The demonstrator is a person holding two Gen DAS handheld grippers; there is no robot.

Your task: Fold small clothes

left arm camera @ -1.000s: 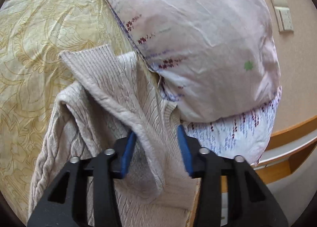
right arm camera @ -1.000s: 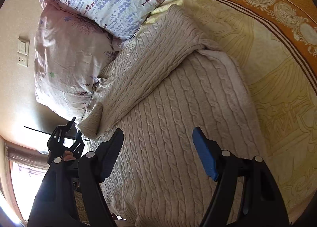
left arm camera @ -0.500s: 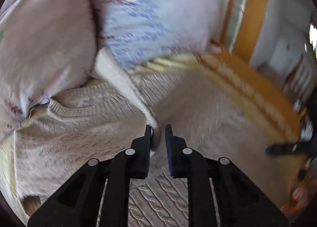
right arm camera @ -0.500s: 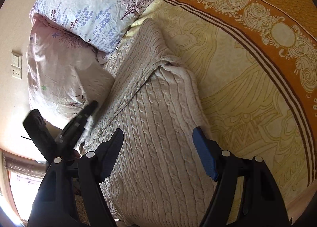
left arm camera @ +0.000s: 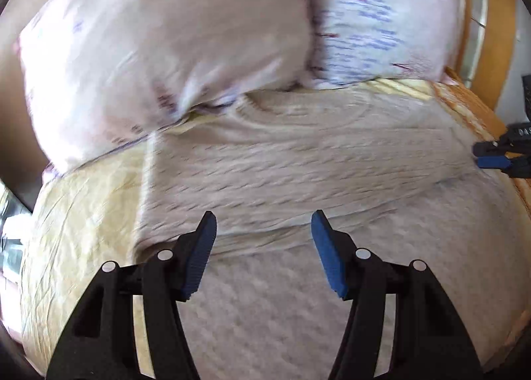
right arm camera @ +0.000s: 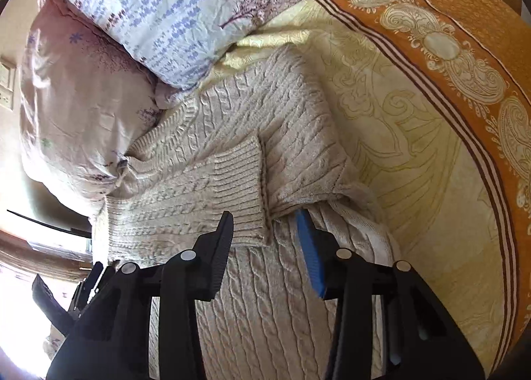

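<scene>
Right gripper (right arm camera: 265, 240), jaws closing astride the beige cable-knit sweater's ribbed cuff (right arm camera: 240, 194) at twelve o'clock; left gripper (left arm camera: 264, 247) opening, empty, farther.

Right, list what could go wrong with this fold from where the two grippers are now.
1. The right gripper is closing around the ribbed cuff of the beige cable-knit sweater; it may pinch the layer beneath and drag the fold askew.
2. The left gripper is opening with nothing between its pads, so the sleeve laid across could slide.
3. The sweater's top edge touches the pink floral pillow, which could snag it.
</scene>
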